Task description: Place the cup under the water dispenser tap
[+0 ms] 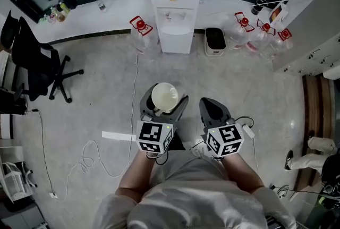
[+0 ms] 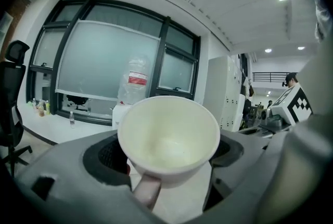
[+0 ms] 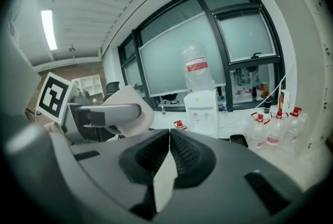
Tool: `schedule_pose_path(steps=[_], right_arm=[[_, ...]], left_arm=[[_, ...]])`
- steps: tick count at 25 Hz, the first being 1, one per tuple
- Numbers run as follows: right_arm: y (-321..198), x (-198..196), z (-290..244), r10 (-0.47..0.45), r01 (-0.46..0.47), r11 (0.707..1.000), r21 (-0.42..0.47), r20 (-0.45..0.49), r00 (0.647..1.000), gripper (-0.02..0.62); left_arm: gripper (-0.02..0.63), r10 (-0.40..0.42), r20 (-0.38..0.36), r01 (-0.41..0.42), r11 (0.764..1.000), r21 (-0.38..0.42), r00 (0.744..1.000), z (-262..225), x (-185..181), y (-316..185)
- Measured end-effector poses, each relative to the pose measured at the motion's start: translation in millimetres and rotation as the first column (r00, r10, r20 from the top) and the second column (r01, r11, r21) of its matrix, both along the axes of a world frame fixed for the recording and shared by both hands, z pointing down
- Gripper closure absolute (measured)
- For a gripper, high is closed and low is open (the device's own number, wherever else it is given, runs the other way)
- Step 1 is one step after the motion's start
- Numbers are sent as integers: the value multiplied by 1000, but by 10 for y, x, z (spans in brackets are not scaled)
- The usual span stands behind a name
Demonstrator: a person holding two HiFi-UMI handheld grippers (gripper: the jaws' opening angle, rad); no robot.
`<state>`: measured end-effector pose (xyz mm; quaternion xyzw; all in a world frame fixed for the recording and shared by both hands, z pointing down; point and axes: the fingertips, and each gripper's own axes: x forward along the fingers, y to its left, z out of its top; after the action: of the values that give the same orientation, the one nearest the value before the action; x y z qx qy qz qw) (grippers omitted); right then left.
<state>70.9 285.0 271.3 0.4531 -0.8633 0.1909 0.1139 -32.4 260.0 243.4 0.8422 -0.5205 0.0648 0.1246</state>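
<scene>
Straight ahead over the floor, well apart from the grippers, stands the white boxy water dispenser [image 1: 173,15]. Left gripper [image 1: 162,110] clamps the cream ceramic-looking cup [image 1: 164,96], mouth up, so it's the nearer one. Right gripper [image 1: 213,111] pinched closed w/ nothing in it.

Both bare forearms reach forward from the body, the left forearm [image 1: 139,172] and the right forearm [image 1: 241,172] side by side with the grippers level and close together. The left gripper [image 1: 163,103] has its jaws closed against the sides of a white cup [image 2: 169,132], held upright with its mouth up and its handle towards the person. The right gripper [image 3: 169,150] holds nothing, its two pads pressed together.
</scene>
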Motion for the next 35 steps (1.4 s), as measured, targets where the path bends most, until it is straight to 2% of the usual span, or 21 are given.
schedule_pose_path(steps=[7,11,15,18,21,28,35], right_arm=[[-1021,-550,-34,79,-79,997,-4,-22,997,568],[-1394,-827,9,93,-93,995,-27,-22,995,566],[-1672,-907,164,122,-124,990,-71,-32,992,566],[-1879,-914,331,108,-114,990,-87,-69,992,566],[-2143,-901,486,91,-99,992,-78,-101,991,567],[-2720,-803,841,51,-59,995,-85,-95,994,567],[-3377,-571,1389,14,-26,995,-101,-119,993,566]], left_arm=[[161,104,36,-103,994,-24,994,69,-489,-1006],[161,141,46,-139,989,-54,989,178,-713,-1376],[161,153,36,-148,984,-101,988,406,-834,-1635],[161,149,22,-145,981,-132,989,590,-851,-1820],[161,149,39,-142,979,-147,988,760,-825,-2026],[161,162,92,-146,976,-159,982,1168,-643,-2537],[161,169,118,-146,973,-178,979,1847,-384,-3172]])
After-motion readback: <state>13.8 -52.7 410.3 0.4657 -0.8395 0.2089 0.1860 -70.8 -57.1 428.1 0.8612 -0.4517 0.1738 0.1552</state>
